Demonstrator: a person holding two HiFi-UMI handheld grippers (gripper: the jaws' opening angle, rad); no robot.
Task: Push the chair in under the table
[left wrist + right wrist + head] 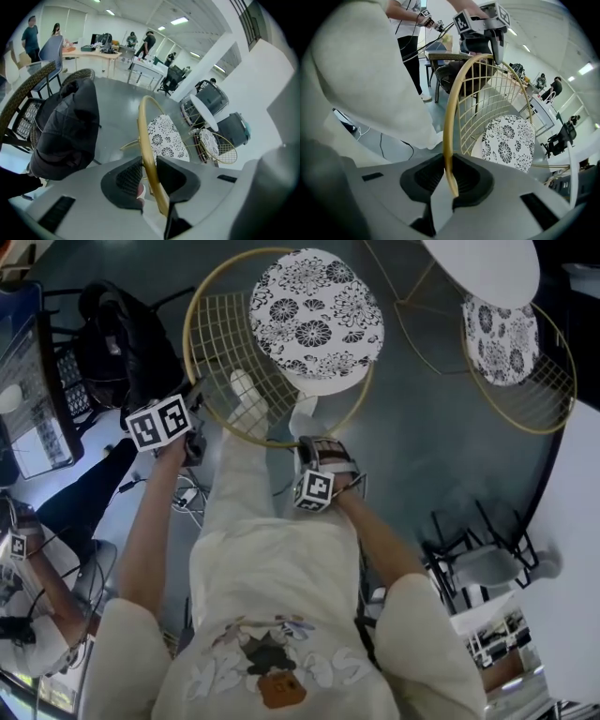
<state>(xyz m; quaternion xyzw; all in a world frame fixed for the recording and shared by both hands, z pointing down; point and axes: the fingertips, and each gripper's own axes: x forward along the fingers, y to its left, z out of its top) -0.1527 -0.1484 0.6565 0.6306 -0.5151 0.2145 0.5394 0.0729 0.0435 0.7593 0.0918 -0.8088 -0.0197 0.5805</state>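
Note:
The gold wire chair (225, 343) with a black-and-white floral cushion (314, 310) stands just ahead of me, its back toward me. Its curved top rim (146, 136) runs between the jaws of my left gripper (149, 176), whose pads sit against it. My left gripper (197, 404) holds the rim's left side. My right gripper (305, 442) is on the rim's near edge, and in the right gripper view it (449, 176) is shut on the gold rim (449, 122). The round white table (487, 268) stands beyond the chair, at the upper right.
A second gold chair (516, 352) with a floral cushion sits at the table. A dark jacket (122, 343) lies on a wicker chair to the left. Cables (187, 498) trail on the floor near my feet. A black-framed seat (478, 559) and a white surface (572, 521) are at the right.

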